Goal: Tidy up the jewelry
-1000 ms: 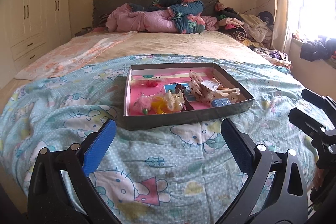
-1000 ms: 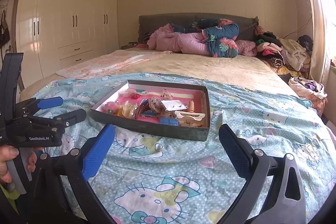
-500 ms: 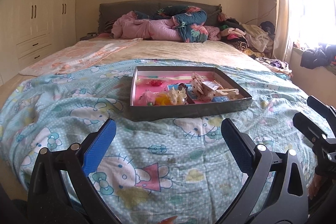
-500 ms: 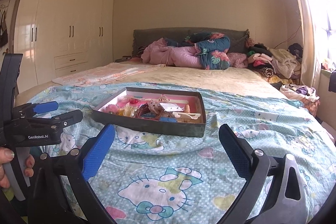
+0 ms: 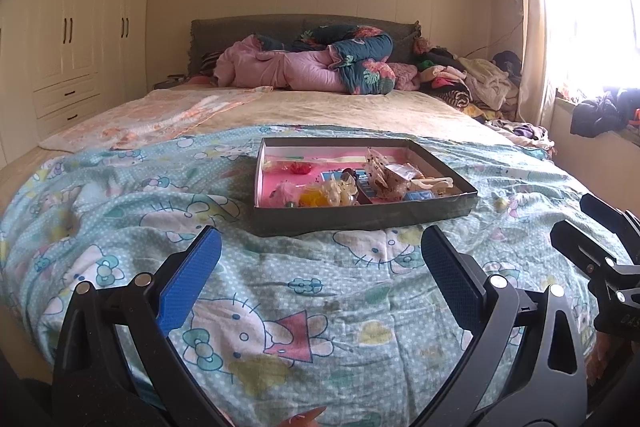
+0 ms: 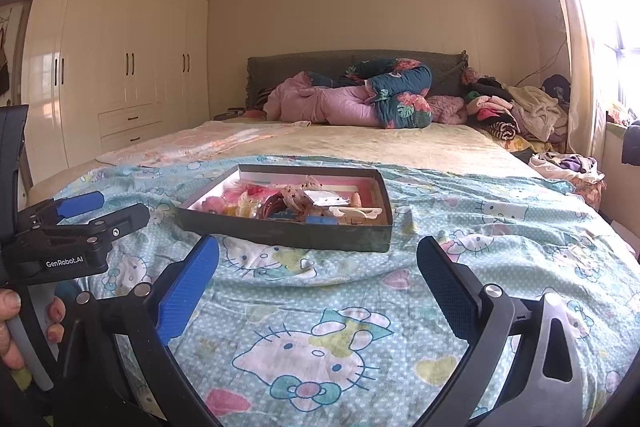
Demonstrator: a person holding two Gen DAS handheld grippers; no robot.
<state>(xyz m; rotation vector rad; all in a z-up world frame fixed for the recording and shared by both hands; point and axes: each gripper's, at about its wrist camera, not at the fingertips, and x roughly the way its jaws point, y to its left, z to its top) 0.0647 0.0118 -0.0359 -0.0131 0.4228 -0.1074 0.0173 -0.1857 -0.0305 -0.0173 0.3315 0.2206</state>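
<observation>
With both fingers spread wide and nothing held, the left gripper point(image 5: 320, 259) and right gripper point(image 6: 318, 263) should be brought slowly over the box point(image 5: 360, 215) on the bed point(image 5: 280, 307), and one small item chosen.

"GenRobot.AI" on the left gripper point(image 6: 100, 213); other lettering seems illegible.

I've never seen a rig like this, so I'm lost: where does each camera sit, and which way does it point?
Left wrist: sits on the left hand-held gripper, looking across the bed at the tray; its open blue fingers show, and the right hand-held gripper at the right edge.
Right wrist: sits on the right hand-held gripper, facing the same way; the left hand-held gripper and hand show at left.
Both share the tray, quilt and headboard.
</observation>
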